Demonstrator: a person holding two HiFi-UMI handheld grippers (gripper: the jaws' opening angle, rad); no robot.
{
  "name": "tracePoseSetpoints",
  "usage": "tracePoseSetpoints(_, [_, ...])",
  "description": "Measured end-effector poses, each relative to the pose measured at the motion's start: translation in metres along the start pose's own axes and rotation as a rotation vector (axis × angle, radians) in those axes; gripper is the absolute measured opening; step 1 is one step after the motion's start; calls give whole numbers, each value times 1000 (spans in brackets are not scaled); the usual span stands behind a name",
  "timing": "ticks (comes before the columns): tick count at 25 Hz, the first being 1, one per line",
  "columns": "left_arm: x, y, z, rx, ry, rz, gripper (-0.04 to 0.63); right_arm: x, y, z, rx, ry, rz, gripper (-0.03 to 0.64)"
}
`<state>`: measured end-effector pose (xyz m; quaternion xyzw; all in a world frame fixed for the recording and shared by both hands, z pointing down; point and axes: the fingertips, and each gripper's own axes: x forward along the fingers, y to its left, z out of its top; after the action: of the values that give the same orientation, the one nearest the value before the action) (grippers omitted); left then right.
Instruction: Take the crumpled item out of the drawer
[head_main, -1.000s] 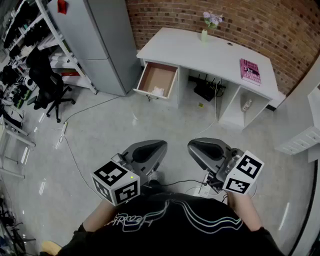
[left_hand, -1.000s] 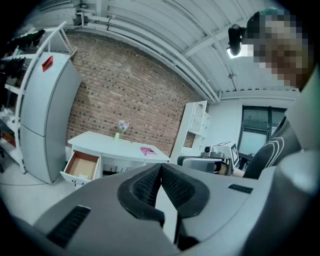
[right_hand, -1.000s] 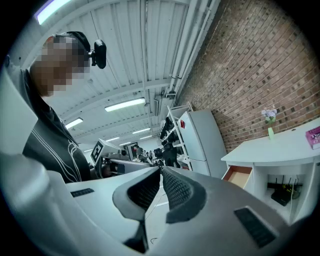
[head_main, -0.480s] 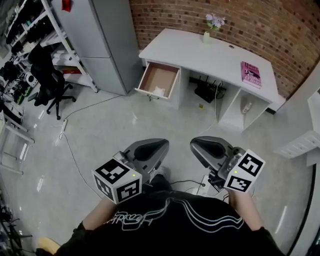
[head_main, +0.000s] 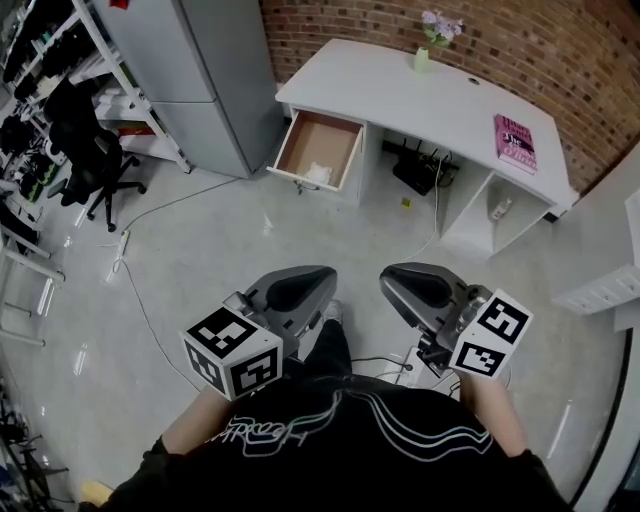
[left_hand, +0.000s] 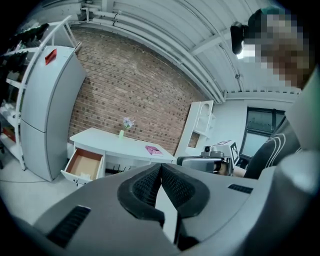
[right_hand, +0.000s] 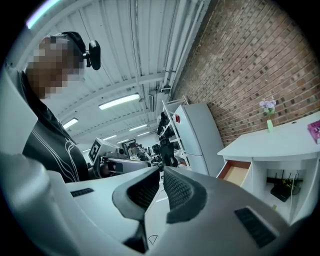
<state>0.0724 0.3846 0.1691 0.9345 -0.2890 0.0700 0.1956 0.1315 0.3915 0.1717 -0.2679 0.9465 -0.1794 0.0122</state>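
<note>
The white desk (head_main: 440, 100) stands far ahead against the brick wall, its wooden drawer (head_main: 318, 145) pulled open. A small white crumpled item (head_main: 314, 175) lies at the drawer's front edge; in the left gripper view it shows as a pale lump (left_hand: 85, 175). My left gripper (head_main: 318, 278) and right gripper (head_main: 392, 278) hang close to my body, side by side, well short of the desk. Both are shut with nothing between the pads. The drawer also appears in the right gripper view (right_hand: 234, 172).
A grey cabinet (head_main: 205, 80) stands left of the desk, with shelving and a black office chair (head_main: 85, 160) further left. A pink book (head_main: 516, 140) and a flower vase (head_main: 424, 50) sit on the desk. A cable (head_main: 150, 300) runs over the floor.
The view has slid slightly; the desk and drawer sit a little higher in the frame. Both grippers stay shut and near my body.
</note>
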Motion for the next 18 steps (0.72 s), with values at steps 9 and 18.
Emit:
tracePoseSetpoints(9, [73,133,29,-81,51,-4,23,87,-121,16,77,50,-38,54])
tracePoseSetpoints(18, [142,313,59,-146,73,37,23,208,-260,29,108,152,-56,54])
